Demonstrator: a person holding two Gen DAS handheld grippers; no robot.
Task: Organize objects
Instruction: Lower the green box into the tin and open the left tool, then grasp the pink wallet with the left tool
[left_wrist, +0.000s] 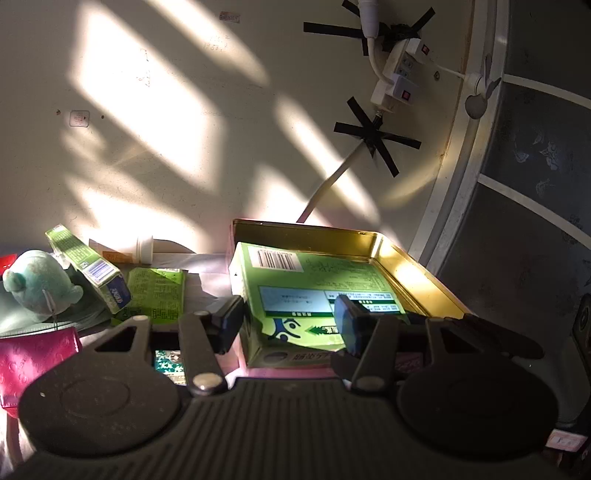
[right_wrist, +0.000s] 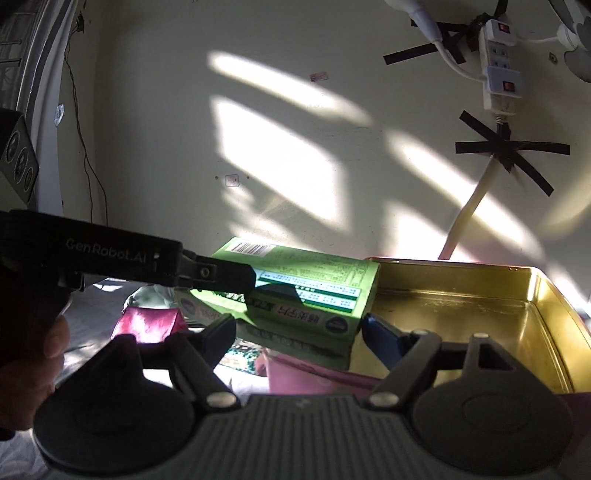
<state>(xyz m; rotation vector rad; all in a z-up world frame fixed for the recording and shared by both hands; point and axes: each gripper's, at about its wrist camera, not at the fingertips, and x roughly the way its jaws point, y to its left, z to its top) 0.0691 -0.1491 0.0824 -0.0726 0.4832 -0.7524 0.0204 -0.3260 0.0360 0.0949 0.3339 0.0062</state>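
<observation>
A large green box (left_wrist: 306, 291) lies tilted over the left edge of a gold metal tin (left_wrist: 413, 273). My left gripper (left_wrist: 288, 321) is shut on the green box, one finger on each side of its near end. In the right wrist view the same green box (right_wrist: 314, 291) leans on the tin's (right_wrist: 498, 314) left wall, with the left gripper's finger (right_wrist: 221, 275) on it. My right gripper (right_wrist: 299, 339) is open and empty, just in front of the box and the tin's near corner.
A teal plush toy (left_wrist: 37, 280), a small green and blue box (left_wrist: 92, 269), a flat green packet (left_wrist: 155, 295) and a pink wallet (left_wrist: 33, 362) lie left of the tin. A white bottle (left_wrist: 144, 249) stands by the wall. A power strip (left_wrist: 397, 70) is taped to the wall.
</observation>
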